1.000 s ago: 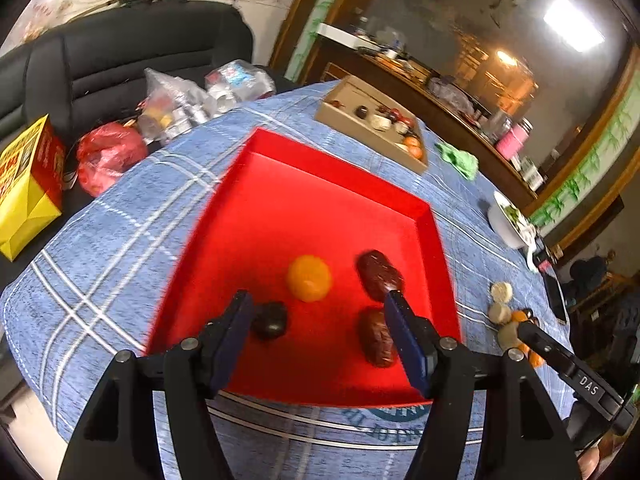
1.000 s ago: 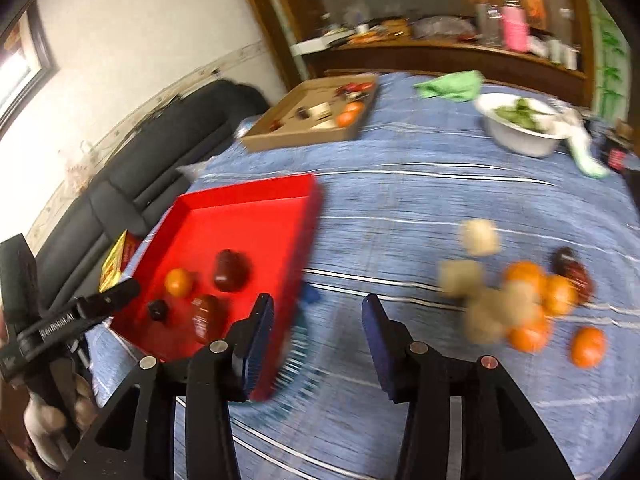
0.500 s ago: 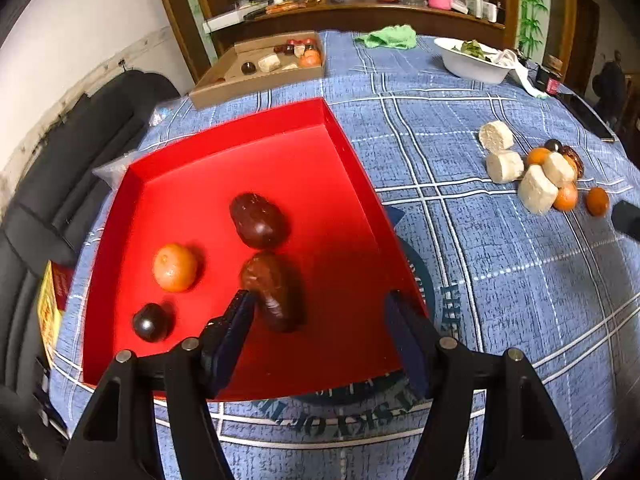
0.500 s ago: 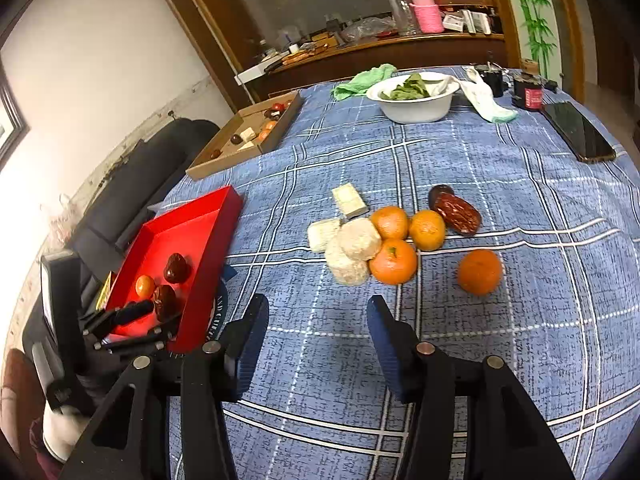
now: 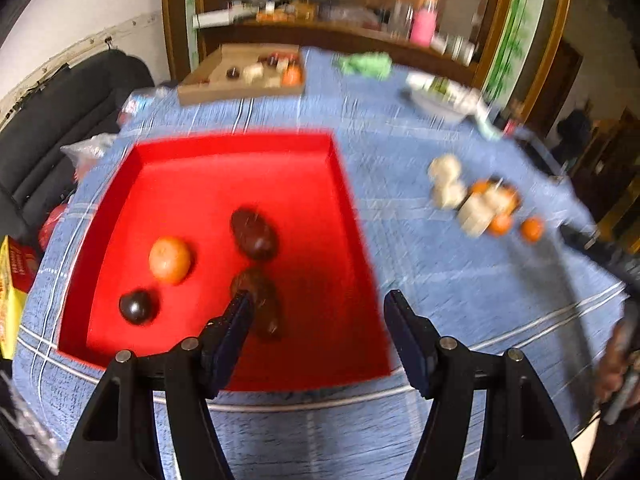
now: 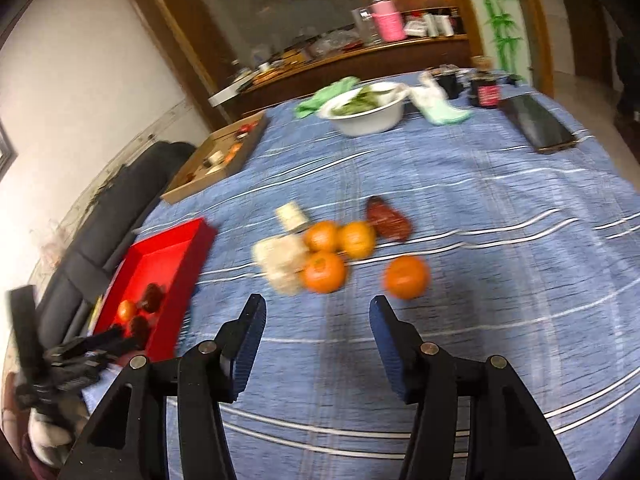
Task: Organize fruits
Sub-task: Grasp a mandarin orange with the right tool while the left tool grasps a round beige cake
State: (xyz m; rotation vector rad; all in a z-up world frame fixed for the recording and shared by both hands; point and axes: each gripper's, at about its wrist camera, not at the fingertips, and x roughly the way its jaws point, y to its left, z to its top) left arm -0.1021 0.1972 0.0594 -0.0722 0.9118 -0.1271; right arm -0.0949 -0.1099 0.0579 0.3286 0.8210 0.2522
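Left wrist view: yellow box (image 5: 10,292) lettering blurred, unreadable; both tools (image 5: 318,312) (image 6: 316,322) spread, empty.

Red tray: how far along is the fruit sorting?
Done: the red tray holds one orange, two dark red fruits and a small black fruit. In hand: nothing; the left gripper and right gripper are both open and empty. Left: four oranges, a dark red fruit and pale pieces on the tablecloth.

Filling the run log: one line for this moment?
left gripper: open, empty | right gripper: open, empty | red tray: four fruits | loose orange: on tablecloth
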